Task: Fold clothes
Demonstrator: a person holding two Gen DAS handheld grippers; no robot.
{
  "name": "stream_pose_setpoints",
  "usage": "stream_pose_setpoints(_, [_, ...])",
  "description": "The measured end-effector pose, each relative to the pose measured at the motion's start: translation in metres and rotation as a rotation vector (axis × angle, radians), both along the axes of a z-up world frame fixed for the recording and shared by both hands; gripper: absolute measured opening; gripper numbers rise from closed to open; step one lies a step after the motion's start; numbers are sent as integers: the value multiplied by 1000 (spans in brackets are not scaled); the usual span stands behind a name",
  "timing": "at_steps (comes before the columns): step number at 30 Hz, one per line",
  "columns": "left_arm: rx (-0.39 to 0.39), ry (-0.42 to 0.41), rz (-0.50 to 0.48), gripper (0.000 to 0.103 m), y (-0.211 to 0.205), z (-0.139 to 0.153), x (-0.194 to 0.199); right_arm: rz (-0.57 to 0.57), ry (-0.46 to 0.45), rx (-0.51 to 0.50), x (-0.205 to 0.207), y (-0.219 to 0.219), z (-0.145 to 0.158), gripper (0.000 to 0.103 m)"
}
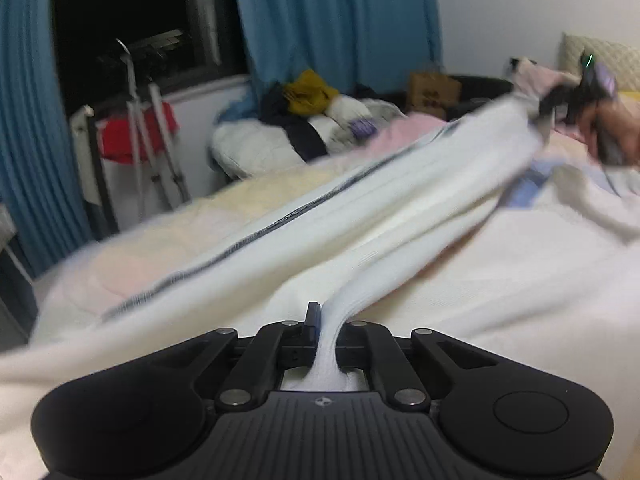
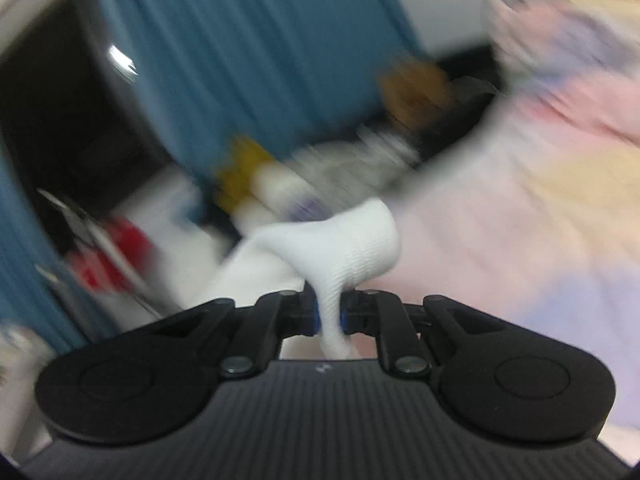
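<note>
The white garment (image 1: 400,200) hangs stretched above the bed (image 1: 520,280), pinched at both ends. In the left wrist view, starting at nine o'clock, a blue curtain (image 1: 28,140) frames a dark window, and a white folding rack (image 1: 148,136) with a red cloth (image 1: 116,140) on it stands just below. Toward twelve o'clock a heap of clothes (image 1: 312,120) lies beyond the bed's far edge, a mustard piece on top. At six o'clock the left gripper (image 1: 326,328) is clamped on a bunched fold of the white fabric, which rises from between its fingers and runs up toward two o'clock, a thin dark stripe along its upper edge. There, at about two o'clock, the right gripper (image 1: 540,114) shows from outside, a bare hand (image 1: 616,132) around its handle (this is the only view that shows both ends of the cloth at once); motion blur hides how its jaws stand here.

The right wrist view settles that: at six o'clock the right gripper (image 2: 330,312) is closed tight on a thick twist of the white garment (image 2: 344,244), which bulges just above the fingers and trails off toward nine o'clock. Everything else is heavily smeared. From nine to twelve o'clock the blue curtain (image 2: 240,60) and a red blur (image 2: 108,256) can be made out, and from one to four o'clock the pastel pink, yellow and lilac bedcover (image 2: 520,220) fills the frame, colours which the left view renders far paler.
</note>
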State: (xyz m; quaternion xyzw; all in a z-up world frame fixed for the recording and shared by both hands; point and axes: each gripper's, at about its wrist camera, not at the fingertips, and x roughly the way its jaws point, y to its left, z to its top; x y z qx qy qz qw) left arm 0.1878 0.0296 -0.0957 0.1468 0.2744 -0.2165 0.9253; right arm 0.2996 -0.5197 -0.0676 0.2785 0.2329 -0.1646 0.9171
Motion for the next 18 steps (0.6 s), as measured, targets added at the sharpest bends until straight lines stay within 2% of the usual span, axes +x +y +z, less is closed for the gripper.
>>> stream_pose_setpoints(1, [2,26,-13,3,0,-4,0,-14,55,51,-3,-7,-24,13])
stream_pose_setpoints(3, [8,79,-15,4,-2,-17,1,-39,105,179,-13,-21,-67,17])
stream_pose_setpoints(6, [21,119,4,6,-5,-29,2,-40,69,216,-18,-25,-81,19])
stream_pose_setpoints(9, [3,132,34,10,-3,-28,1,-27,85,154,-32,-13,-67,22])
stream_pose_setpoints(10, [-12,137,49,14,-2,-25,1,-22,93,130,-37,-9,-62,24])
stream_pose_setpoints(11, [-30,145,73,22,1,-20,1,-17,101,107,-42,-5,-57,27])
stream_pose_setpoints(13, [-59,145,108,29,3,-9,0,-7,117,59,-51,4,-46,44])
stream_pose_setpoints(15, [-87,124,135,40,4,9,-11,2,133,12,-61,12,-36,50])
stream_pose_setpoints(16, [-101,110,147,44,4,18,-17,7,141,-12,-66,17,-31,60])
stream_pose_setpoints(18, [-134,82,181,62,4,35,-32,21,138,-48,-81,30,-18,71])
